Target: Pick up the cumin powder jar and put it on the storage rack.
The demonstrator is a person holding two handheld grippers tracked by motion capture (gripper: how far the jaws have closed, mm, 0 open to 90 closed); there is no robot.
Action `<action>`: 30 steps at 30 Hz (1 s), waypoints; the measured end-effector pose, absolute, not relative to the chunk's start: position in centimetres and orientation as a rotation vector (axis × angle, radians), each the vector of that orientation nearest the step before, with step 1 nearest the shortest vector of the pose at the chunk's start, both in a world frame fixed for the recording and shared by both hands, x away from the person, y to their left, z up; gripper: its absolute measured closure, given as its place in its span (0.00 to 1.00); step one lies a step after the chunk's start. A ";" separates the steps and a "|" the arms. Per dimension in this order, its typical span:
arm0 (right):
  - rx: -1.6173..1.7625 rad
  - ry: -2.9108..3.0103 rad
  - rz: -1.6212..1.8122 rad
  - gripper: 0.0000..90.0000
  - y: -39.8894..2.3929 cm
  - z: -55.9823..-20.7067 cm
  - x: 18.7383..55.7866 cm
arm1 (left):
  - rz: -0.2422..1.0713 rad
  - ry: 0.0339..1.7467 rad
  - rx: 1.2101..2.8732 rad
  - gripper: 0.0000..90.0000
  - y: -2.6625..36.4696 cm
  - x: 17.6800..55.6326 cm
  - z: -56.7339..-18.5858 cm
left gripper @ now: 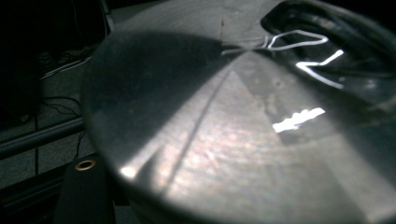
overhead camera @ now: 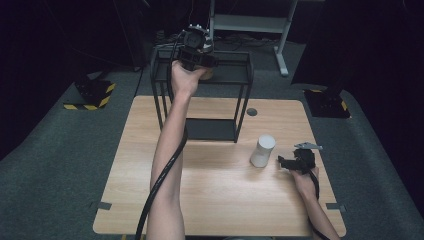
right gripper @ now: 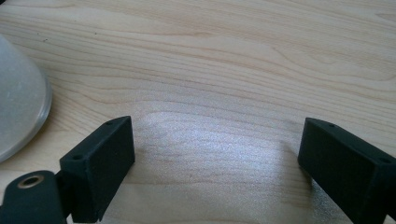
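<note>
Left gripper (overhead camera: 196,50) jaws shut on shiny metal cup (left gripper: 243,130) over shelf (overhead camera: 235,75). Hard, slippery: hold sides. Right gripper (right gripper: 215,154) jaws wide open, nothing between.

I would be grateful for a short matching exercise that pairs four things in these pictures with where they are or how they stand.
Things:
1. left gripper
2. right gripper
3. white cylinder
4. black metal rack

Places or states:
A. stands upright on the table, just left of a gripper
B. stands at the far edge of the table, two shelves
C. raised at the rack's top shelf, shut on a shiny metal object
D. low over the table's right side, fingers apart with bare wood between them

Pairs: 1-C, 2-D, 3-A, 4-B
</note>
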State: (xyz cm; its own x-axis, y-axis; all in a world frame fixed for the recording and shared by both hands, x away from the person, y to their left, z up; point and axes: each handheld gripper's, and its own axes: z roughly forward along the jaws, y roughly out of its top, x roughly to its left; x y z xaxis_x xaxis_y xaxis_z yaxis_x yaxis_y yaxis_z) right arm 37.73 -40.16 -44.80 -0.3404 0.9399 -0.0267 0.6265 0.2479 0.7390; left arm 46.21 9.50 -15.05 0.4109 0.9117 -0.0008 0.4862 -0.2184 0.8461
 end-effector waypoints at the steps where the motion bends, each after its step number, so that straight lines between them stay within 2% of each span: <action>1: 1.424 2.056 0.885 0.12 -40.2 -44.8 37.7 | 0.661 1.199 1.855 0.33 9.5 46.2 -15.1; 3: 1.424 2.056 0.885 0.12 -40.2 -44.8 37.7 | 0.698 1.214 1.843 0.31 9.0 45.9 -15.1; 4: 1.424 2.056 0.885 0.12 -40.2 -44.8 37.7 | 0.698 1.214 1.843 0.25 9.0 45.9 -15.1; 5: 1.424 2.056 0.885 0.12 -40.2 -44.8 37.7 | 0.692 1.223 1.839 0.25 9.0 45.9 -15.1; 6: 1.424 2.056 0.885 0.12 -40.2 -44.8 37.7 | 0.679 1.229 1.833 0.18 9.1 45.9 -15.1; 11: 1.423 2.056 0.886 0.12 -40.2 -44.8 37.7 | 0.667 1.208 1.821 0.08 10.0 44.3 -15.2; 24: 1.422 2.059 0.893 0.12 -40.3 -44.8 37.7 | 0.696 1.165 1.806 0.01 13.5 38.0 -15.2; 30: 1.414 2.062 0.887 0.12 -40.2 -44.8 37.8 | 0.671 1.150 1.765 0.01 15.3 35.6 -17.0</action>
State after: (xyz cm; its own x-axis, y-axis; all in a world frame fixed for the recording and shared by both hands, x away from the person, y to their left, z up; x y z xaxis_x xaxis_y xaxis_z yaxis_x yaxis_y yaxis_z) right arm 37.75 -40.24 -44.81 -0.3485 0.9368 -0.0293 0.6230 0.2549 0.7395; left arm 35.61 15.34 -17.03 0.4206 0.9067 -0.0305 0.4200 -0.1648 0.8924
